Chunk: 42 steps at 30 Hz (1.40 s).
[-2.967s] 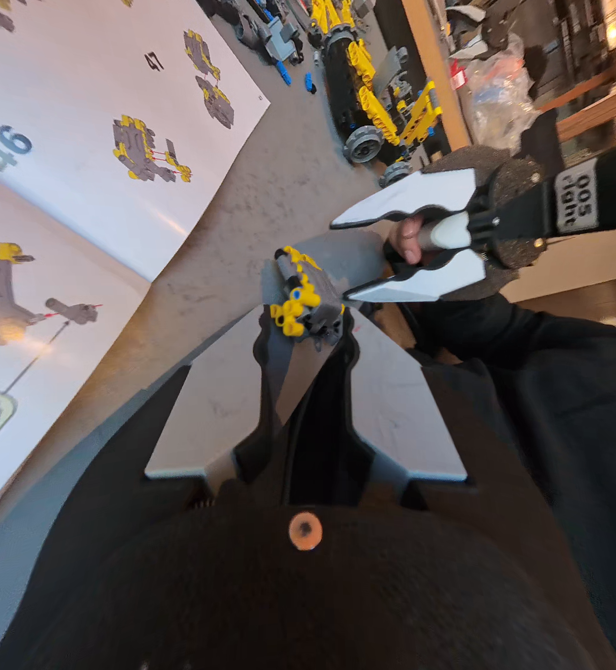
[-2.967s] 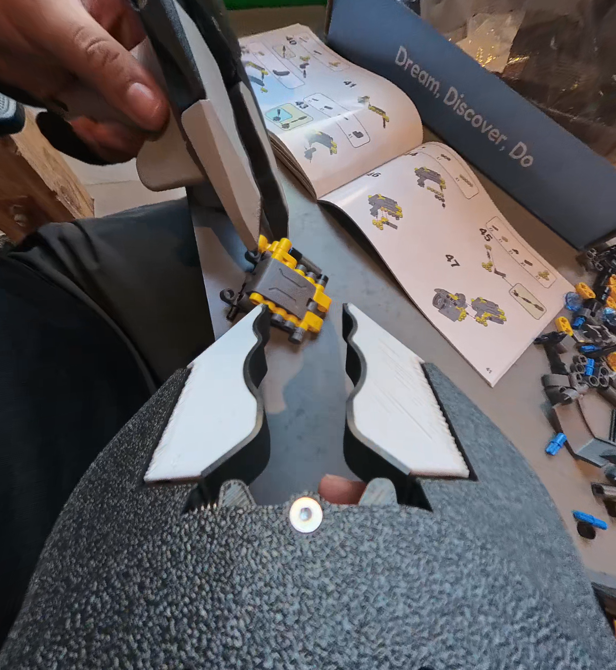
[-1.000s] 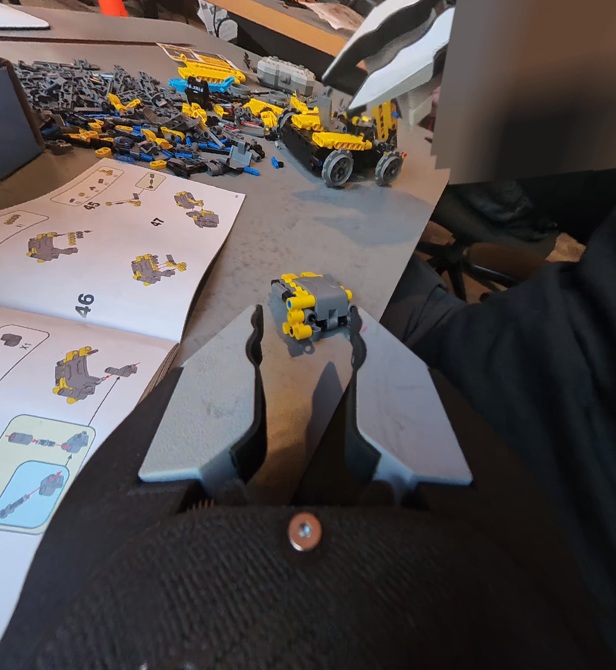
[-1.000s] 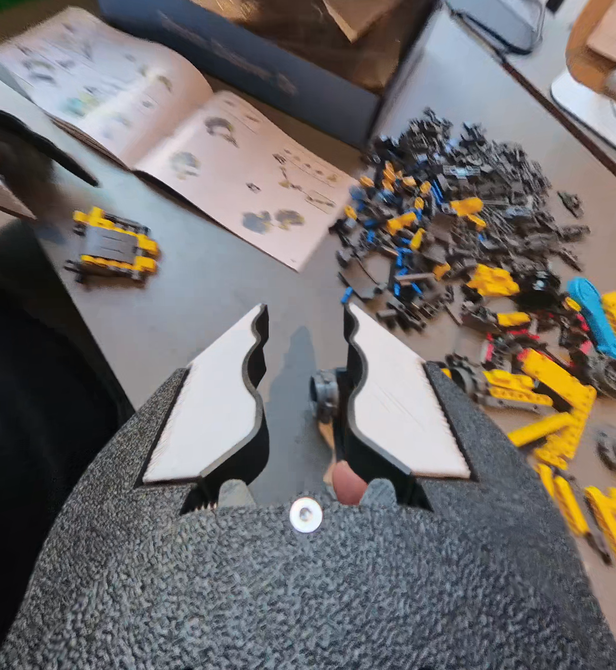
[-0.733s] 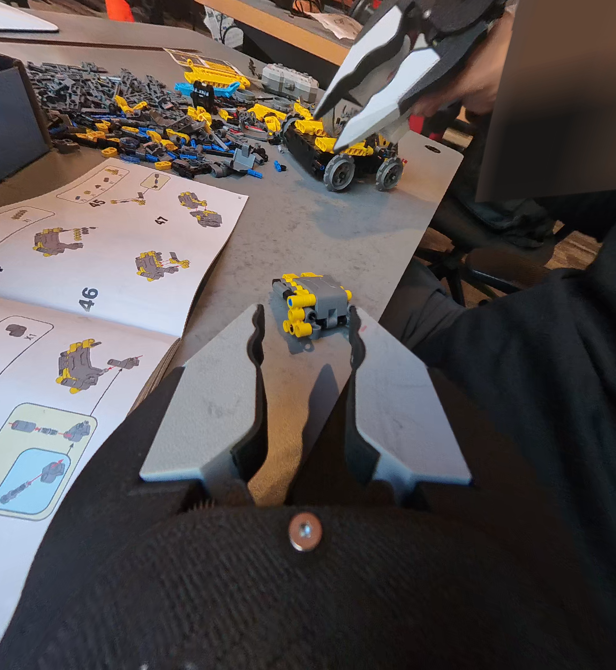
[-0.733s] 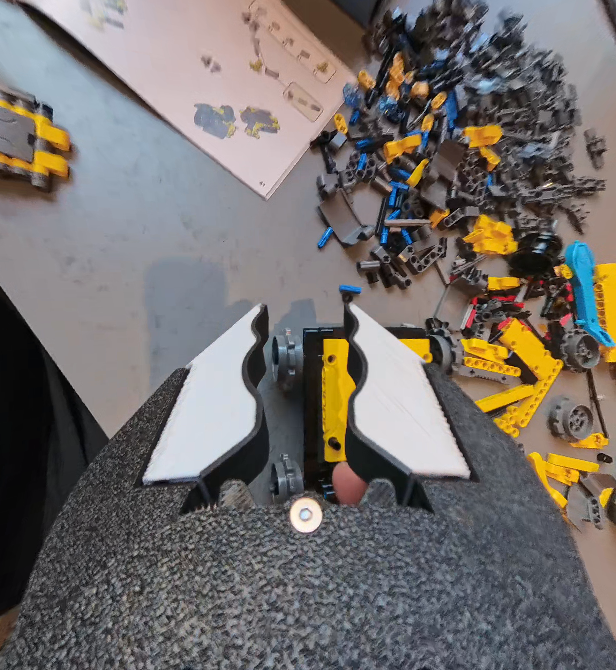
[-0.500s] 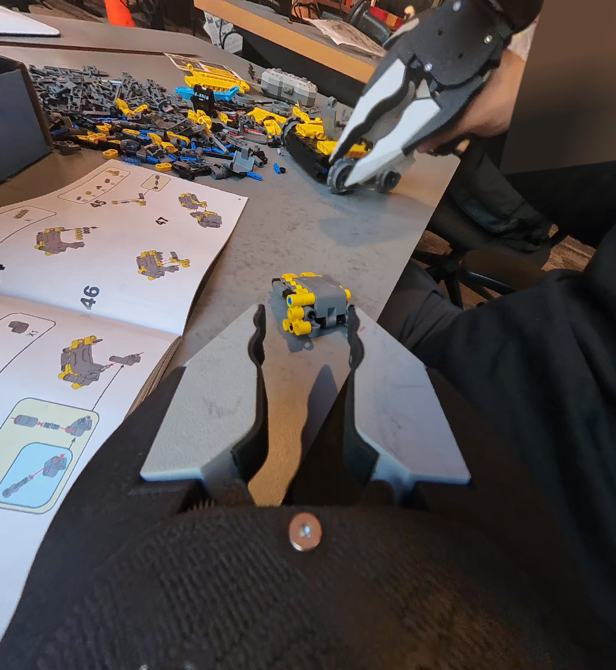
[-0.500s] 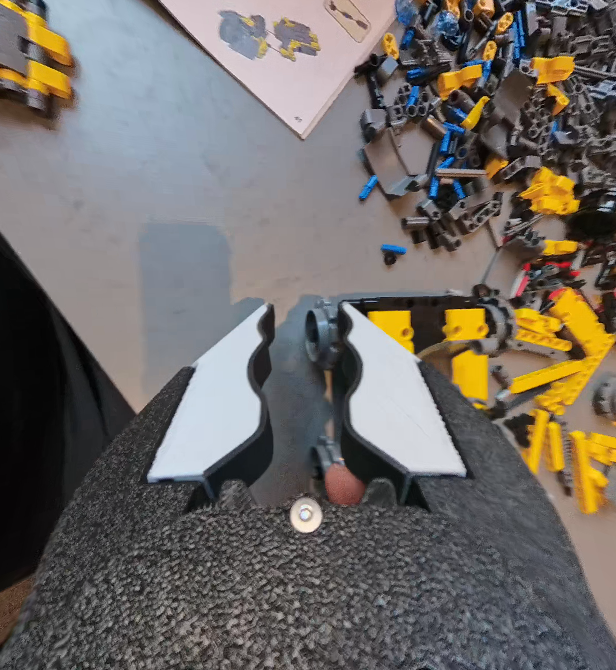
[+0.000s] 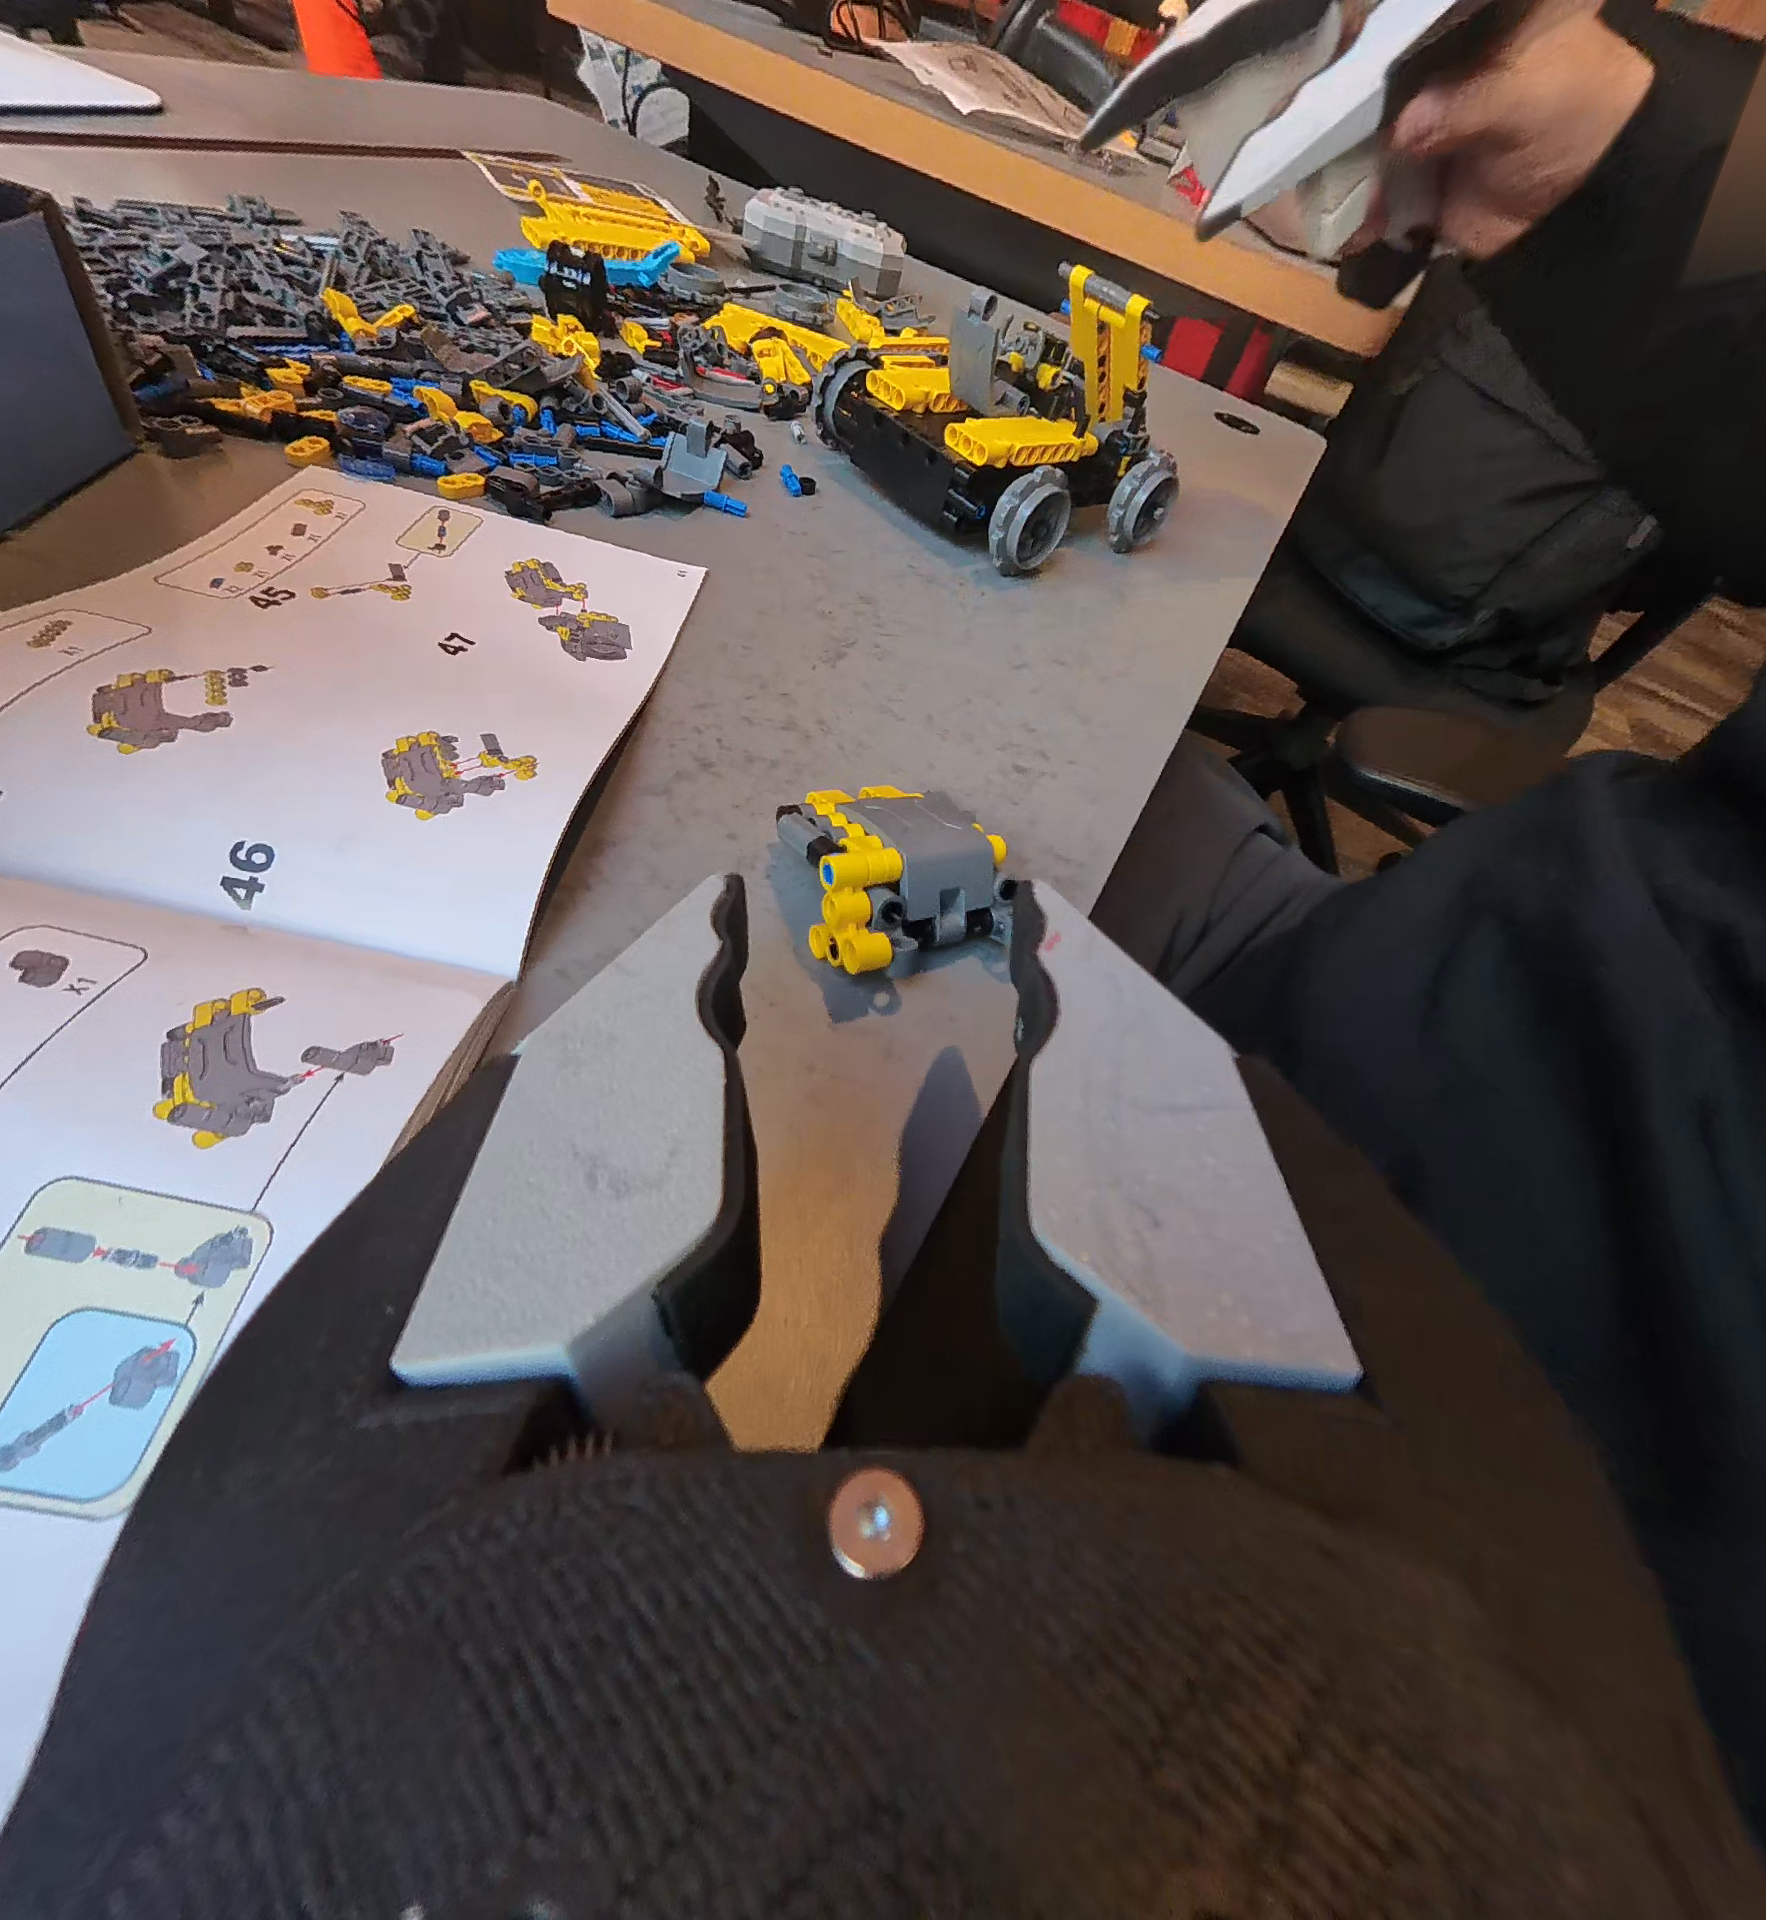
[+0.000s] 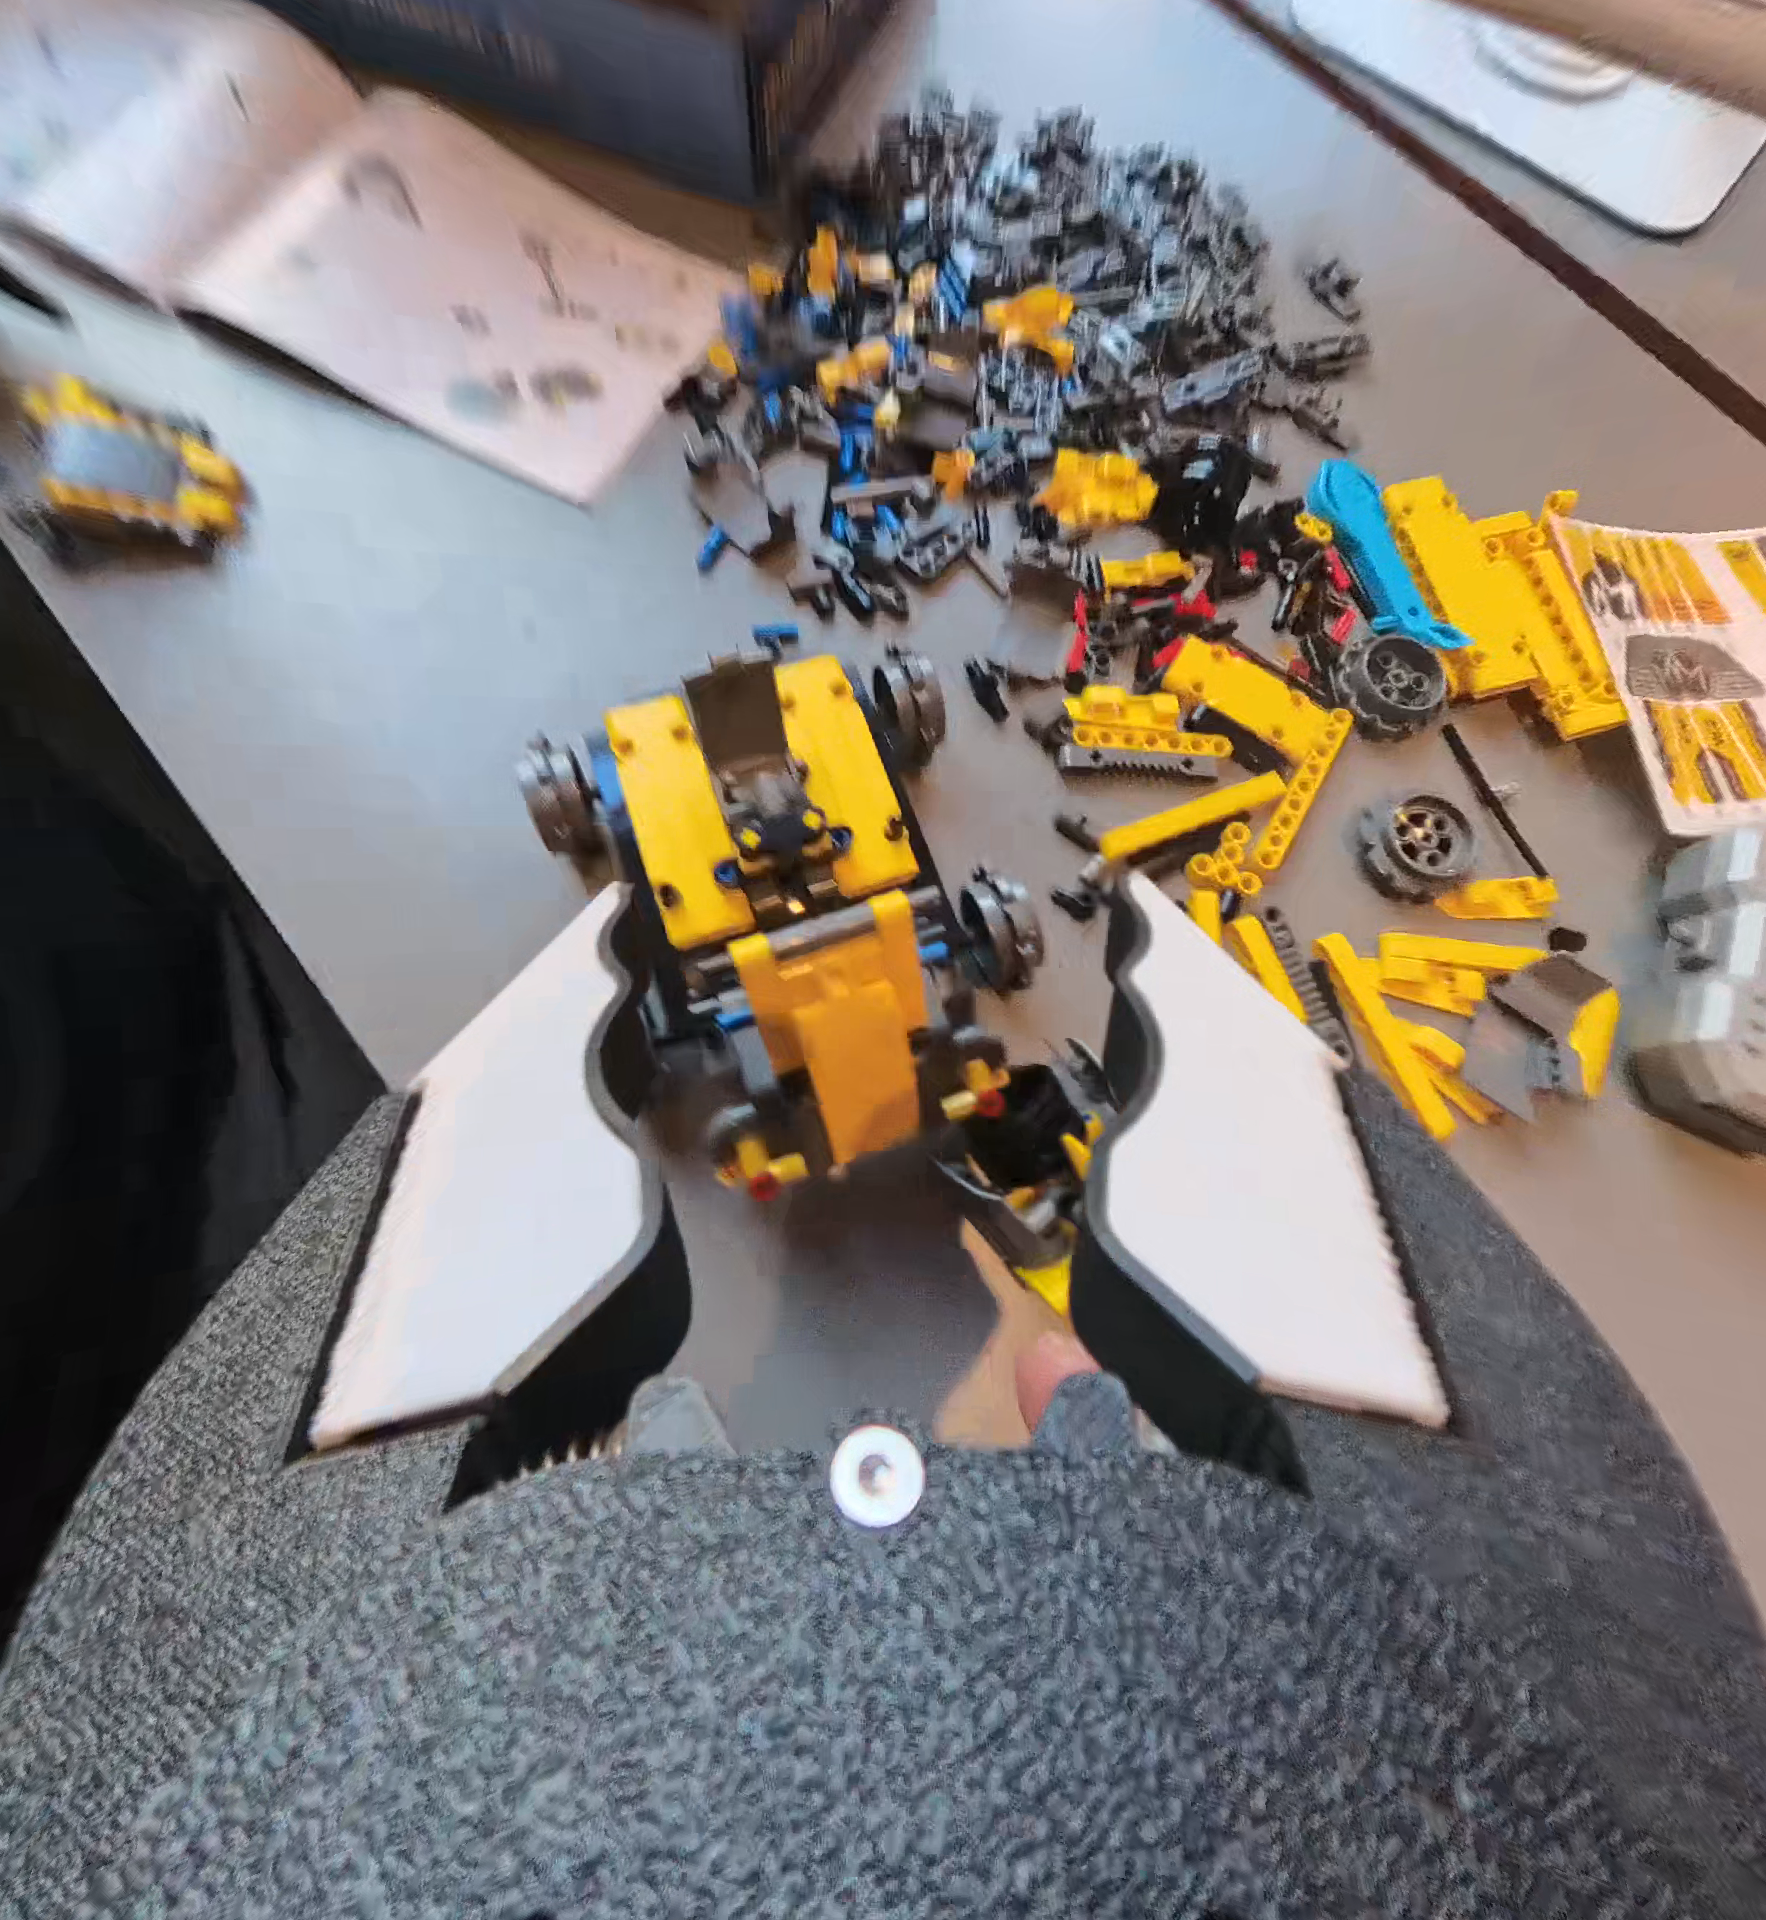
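Observation:
A small grey and yellow brick assembly (image 9: 894, 883) lies on the grey table (image 9: 858, 644) near its front edge. My left gripper (image 9: 879, 902) is open, and the assembly sits just ahead of and between its fingertips, close to the right one. A yellow and black wheeled model (image 9: 1004, 436) stands farther off by the table's right edge. My right gripper (image 10: 871, 899) is open wide and empty, held above the model (image 10: 754, 831), which shows between its fingers. It also shows in the left wrist view (image 9: 1243, 104), raised high at the top right. The right wrist view is blurred.
An open instruction booklet (image 9: 287, 727) lies at the left. A pile of loose grey, yellow and blue pieces (image 9: 391, 353) spreads behind it, also in the right wrist view (image 10: 1014, 312). A grey battery box (image 10: 1752, 997), a sticker sheet (image 10: 1720, 644) and a dark box (image 9: 6, 343) lie around. About 35 cm separates my left fingertips from my right.
My left gripper has let go of the small assembly, which now lies on the table. My right gripper moved to the wheeled model, dropped low by it, then rose and opened wider.

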Motion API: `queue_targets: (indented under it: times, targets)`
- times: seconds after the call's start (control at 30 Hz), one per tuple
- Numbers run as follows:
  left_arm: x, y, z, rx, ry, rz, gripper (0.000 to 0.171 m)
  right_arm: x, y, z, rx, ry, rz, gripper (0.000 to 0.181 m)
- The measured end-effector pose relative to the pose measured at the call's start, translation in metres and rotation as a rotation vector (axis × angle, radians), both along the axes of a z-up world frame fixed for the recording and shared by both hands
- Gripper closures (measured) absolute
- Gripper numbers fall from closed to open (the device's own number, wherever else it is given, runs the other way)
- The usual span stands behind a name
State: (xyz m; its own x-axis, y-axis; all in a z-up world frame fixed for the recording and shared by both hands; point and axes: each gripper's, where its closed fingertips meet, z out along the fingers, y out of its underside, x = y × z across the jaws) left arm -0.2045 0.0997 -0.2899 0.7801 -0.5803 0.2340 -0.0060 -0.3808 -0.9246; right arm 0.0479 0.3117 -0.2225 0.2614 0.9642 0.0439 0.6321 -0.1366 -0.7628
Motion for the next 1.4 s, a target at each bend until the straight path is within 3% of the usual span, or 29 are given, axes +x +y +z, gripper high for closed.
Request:
queue_targets:
  times: [0.27,0.37,0.5,0.6,0.73,0.9,1.17,1.4]
  targets:
    - [0.002,0.004,0.001,-0.004,-0.018,-0.003,0.124,-0.03,-0.011,-0.033,-0.041,-0.236,0.301,0.094]
    - [0.001,0.004,0.001,-0.007,-0.035,-0.009,0.124,-0.035,-0.001,-0.021,-0.113,-0.197,0.343,0.097]
    - [0.001,0.003,0.001,-0.002,-0.028,-0.009,0.124,-0.012,0.023,-0.002,-0.154,-0.125,0.303,0.108]
    - [0.002,0.003,0.001,0.002,-0.021,-0.007,0.123,0.025,0.024,-0.016,-0.134,-0.17,0.35,0.139]
    - [0.001,0.004,0.001,0.002,-0.02,0.005,0.124,0.065,0.039,-0.045,-0.103,-0.245,0.241,0.109]
    - [0.0,0.006,0.002,-0.006,-0.04,0.009,0.127,0.075,0.049,-0.092,0.043,-0.509,0.264,0.111]
    - [0.0,0.006,0.002,-0.008,-0.04,0.014,0.127,0.089,0.067,-0.085,0.084,-0.604,0.242,0.113]
    - [0.0,0.006,0.002,-0.01,-0.049,0.015,0.128,0.074,0.046,-0.059,0.095,-0.451,0.212,0.113]
